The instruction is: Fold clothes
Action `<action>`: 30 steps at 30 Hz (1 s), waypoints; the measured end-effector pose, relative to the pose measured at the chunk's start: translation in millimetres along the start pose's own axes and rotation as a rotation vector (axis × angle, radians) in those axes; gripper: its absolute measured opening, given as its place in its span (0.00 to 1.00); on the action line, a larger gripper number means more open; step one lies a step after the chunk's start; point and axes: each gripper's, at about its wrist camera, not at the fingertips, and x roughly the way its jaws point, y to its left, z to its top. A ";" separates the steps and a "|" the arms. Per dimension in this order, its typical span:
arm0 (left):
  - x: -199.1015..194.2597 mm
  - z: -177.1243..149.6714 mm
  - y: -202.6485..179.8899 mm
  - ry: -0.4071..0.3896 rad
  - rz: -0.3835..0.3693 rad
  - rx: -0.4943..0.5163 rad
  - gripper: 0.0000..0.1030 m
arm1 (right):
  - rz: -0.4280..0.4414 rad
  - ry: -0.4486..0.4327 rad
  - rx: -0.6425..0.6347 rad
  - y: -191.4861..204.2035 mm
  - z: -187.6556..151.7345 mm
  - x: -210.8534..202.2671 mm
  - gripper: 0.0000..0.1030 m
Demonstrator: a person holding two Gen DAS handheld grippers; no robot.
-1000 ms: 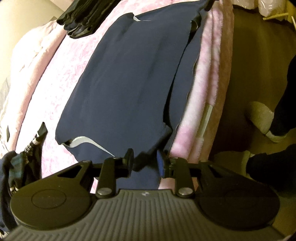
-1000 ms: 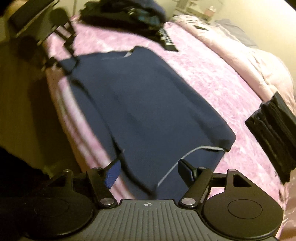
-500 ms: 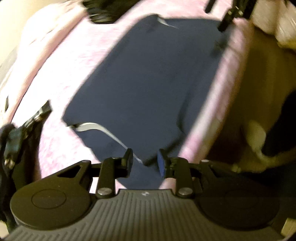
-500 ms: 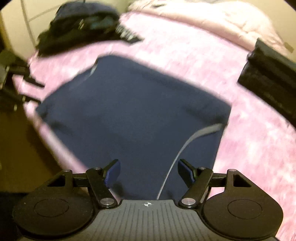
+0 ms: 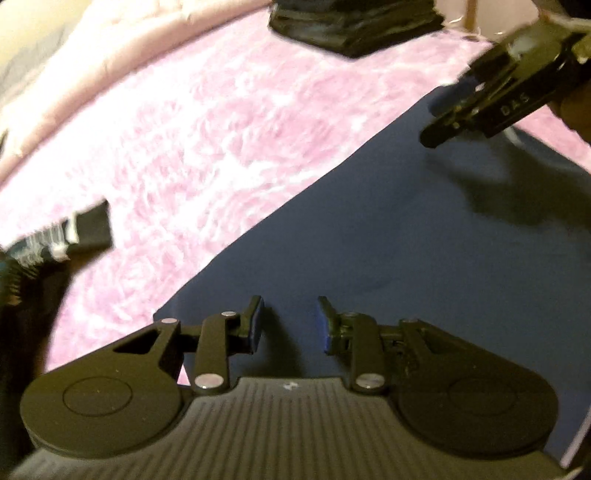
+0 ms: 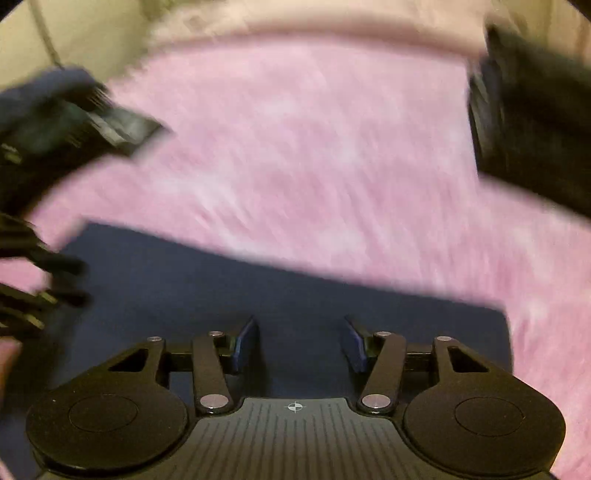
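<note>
A navy blue garment [image 5: 424, 258] lies flat on a pink fleece bedspread [image 5: 221, 140]; it also shows in the right wrist view [image 6: 258, 295]. My left gripper [image 5: 290, 317] is open and empty, hovering over the garment near its left edge. My right gripper [image 6: 301, 334] is open and empty above the garment's middle. The right gripper also shows in the left wrist view [image 5: 458, 118] over the garment's far end. The left gripper also shows in the right wrist view [image 6: 40, 284] at the left. Both views are blurred.
A stack of folded dark clothes [image 5: 351, 26] sits at the far end of the bed, also at the right in the right wrist view [image 6: 535, 122]. A loose heap of dark clothes [image 6: 55, 125] lies at the left, with a strap [image 5: 74, 232] reaching out.
Both grippers swung in from the garment's ends at the bed edge to over its body. The fabric that was between the left jaws is no longer there; both jaws stand open.
</note>
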 end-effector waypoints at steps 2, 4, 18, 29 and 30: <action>5.0 -6.6 16.1 0.001 -0.047 -0.039 0.34 | -0.014 0.017 -0.009 -6.7 -6.8 -8.8 0.53; 9.9 -13.3 32.3 0.001 -0.093 -0.077 0.36 | -0.046 0.033 -0.005 -11.3 -19.3 -21.3 0.53; -41.1 -56.6 46.1 0.095 0.026 0.125 0.34 | -0.020 0.024 -0.077 79.4 -83.3 -95.4 0.68; -67.3 -83.9 38.1 0.030 0.024 0.691 0.40 | 0.050 0.050 -0.106 225.1 -139.4 -101.6 0.68; -65.8 -86.0 40.6 0.012 0.007 0.724 0.41 | 0.036 0.047 -0.085 236.1 -141.3 -97.9 0.68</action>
